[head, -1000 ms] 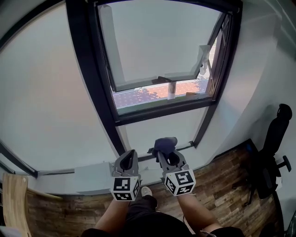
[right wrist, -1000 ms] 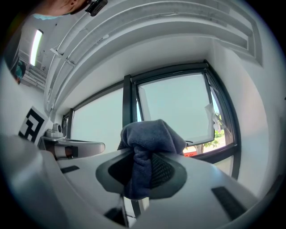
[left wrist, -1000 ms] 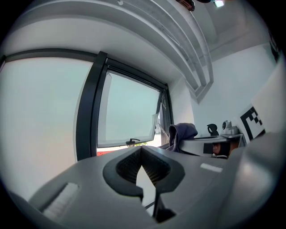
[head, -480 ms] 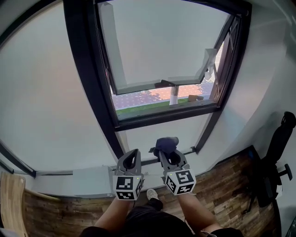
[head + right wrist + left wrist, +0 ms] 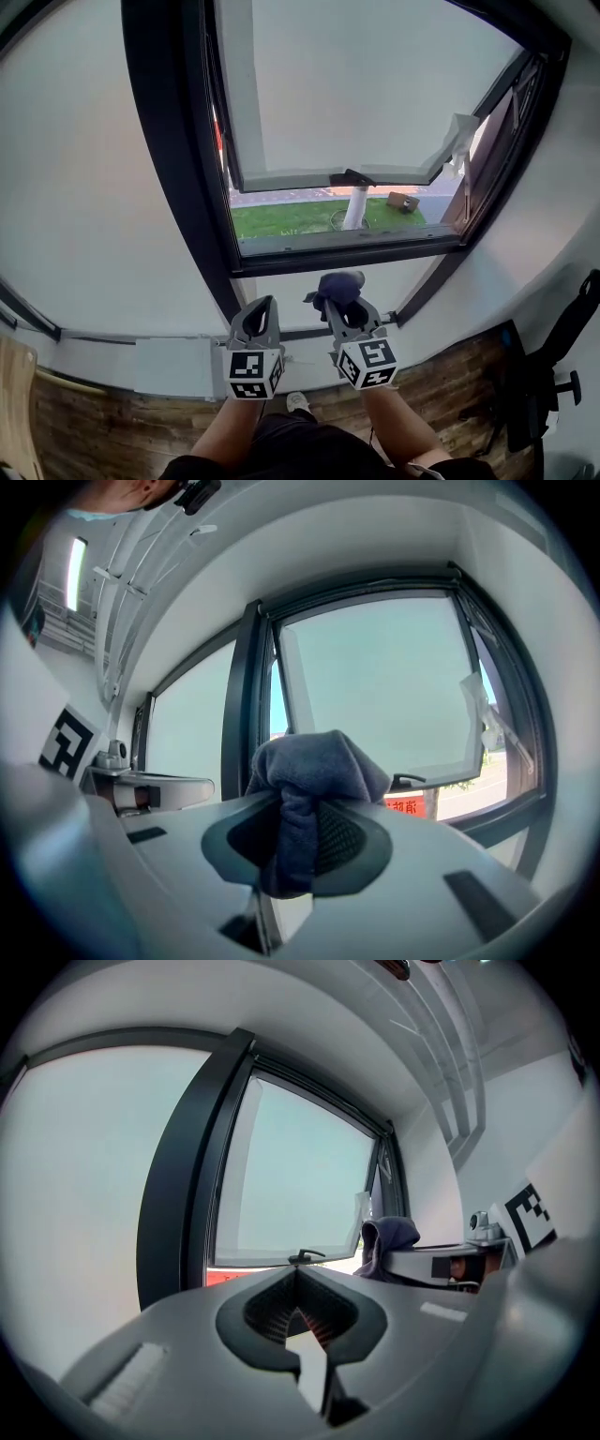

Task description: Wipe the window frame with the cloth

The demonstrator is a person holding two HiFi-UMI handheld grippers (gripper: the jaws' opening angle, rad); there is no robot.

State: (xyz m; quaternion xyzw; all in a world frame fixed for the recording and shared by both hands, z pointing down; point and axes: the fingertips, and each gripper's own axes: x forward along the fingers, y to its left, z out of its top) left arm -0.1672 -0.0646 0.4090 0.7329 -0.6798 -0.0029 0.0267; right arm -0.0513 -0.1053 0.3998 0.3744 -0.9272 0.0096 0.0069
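**Spotter:** What sits closest to you?

**Operator:** Both tools are low in the head view, side by side, with their marker cubes toward me. Under them I see a strip of wood floor [image 5: 441,384] and a shoe [image 5: 298,401].

**Spotter:** And the left one?

**Operator:** The left gripper [image 5: 295,1283] has its jaws pressed together at the tips, and nothing is caught between them.

**Spotter:** The right?

**Operator:** The right gripper [image 5: 305,808] is clamped on the cloth [image 5: 314,766], a dark blue-grey bundle. One fold hangs down through the jaws and the rest bunches up above the tips. From the left gripper view I see it as a hooded lump just beside my own jaws.

**Spotter:** Where is it against the window?

**Operator:** In the head view it sits in front of the white panel [image 5: 291,286], just under the bottom rail [image 5: 347,251] of the window frame [image 5: 164,159]. I cannot tell whether it touches the panel or the rail.

**Spotter:** Farther out?

**Operator:** The frame is dark and thick, with frosted-looking glass to its left. Inside it a white-edged sash [image 5: 375,94] is swung open, with a dark handle [image 5: 352,176] on its lower edge. Through the gap below I see grass [image 5: 300,217] outside. Off to my right, well apart from the grippers, stands a black office chair [image 5: 553,375].
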